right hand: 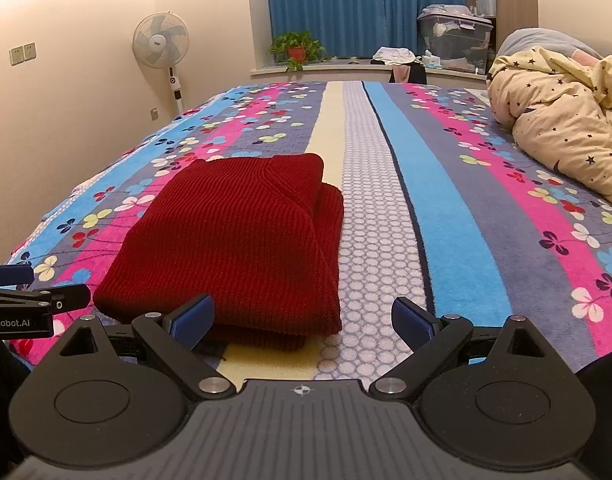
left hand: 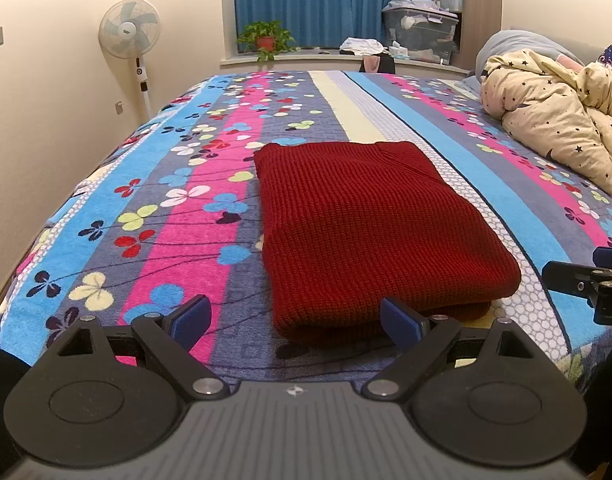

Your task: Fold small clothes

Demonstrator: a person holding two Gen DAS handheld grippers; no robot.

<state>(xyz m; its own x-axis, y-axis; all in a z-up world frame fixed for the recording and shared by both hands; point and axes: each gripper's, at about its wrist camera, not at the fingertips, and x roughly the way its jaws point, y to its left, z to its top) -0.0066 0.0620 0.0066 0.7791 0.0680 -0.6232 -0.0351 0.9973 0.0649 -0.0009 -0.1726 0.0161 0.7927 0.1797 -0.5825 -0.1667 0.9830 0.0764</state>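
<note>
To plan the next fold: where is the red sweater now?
The red sweater lies folded on the striped bedspread, just ahead of both open claws, centre in the left view, left-centre in the right.

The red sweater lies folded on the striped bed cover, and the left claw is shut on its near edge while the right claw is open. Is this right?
Not quite. The left claw is open too, not shut on the edge: the left wrist view shows its pads spread apart, nothing clamped between them. The rest stands: the red sweater lies folded on the striped bed cover, and the right claw is open.
</note>
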